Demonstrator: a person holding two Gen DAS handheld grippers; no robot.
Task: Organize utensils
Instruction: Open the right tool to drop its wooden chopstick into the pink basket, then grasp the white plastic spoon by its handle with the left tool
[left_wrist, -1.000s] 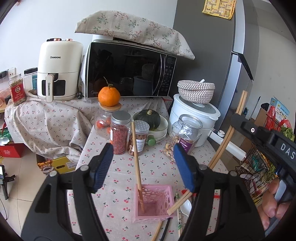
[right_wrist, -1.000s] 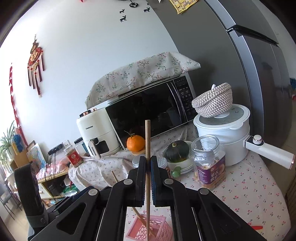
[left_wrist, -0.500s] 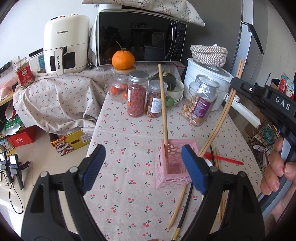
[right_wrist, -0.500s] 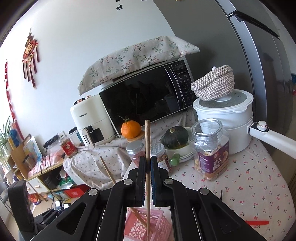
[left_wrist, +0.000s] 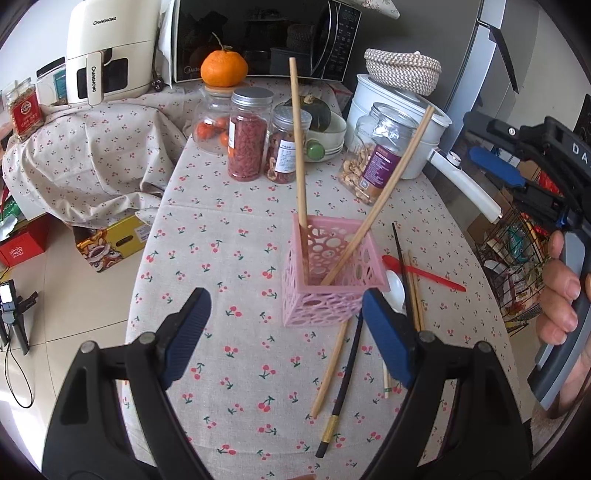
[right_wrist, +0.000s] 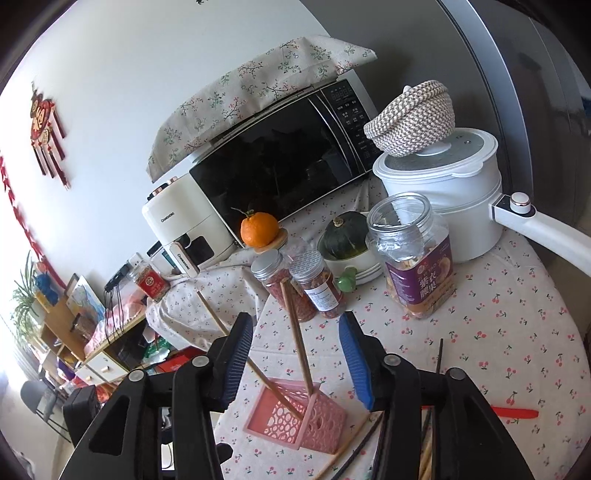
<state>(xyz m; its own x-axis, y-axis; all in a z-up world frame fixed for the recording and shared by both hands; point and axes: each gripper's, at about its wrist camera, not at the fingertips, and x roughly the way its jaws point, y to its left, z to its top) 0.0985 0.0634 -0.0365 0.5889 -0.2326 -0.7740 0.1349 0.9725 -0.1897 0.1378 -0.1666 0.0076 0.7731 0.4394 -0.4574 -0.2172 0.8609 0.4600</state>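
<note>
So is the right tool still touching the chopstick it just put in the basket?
Apart. The right wrist view shows the right tool open, with a gap between each pad and the chopstick, which leans in the basket.

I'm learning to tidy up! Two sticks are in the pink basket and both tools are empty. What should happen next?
Probably lower the right tool to the wooden chopstick lying flat on the tablecloth beside the pink basket and pick it up. Both tools are open, two chopsticks already stand inside, and a black chopstick, red spoon and white spoon also wait outside.
</note>
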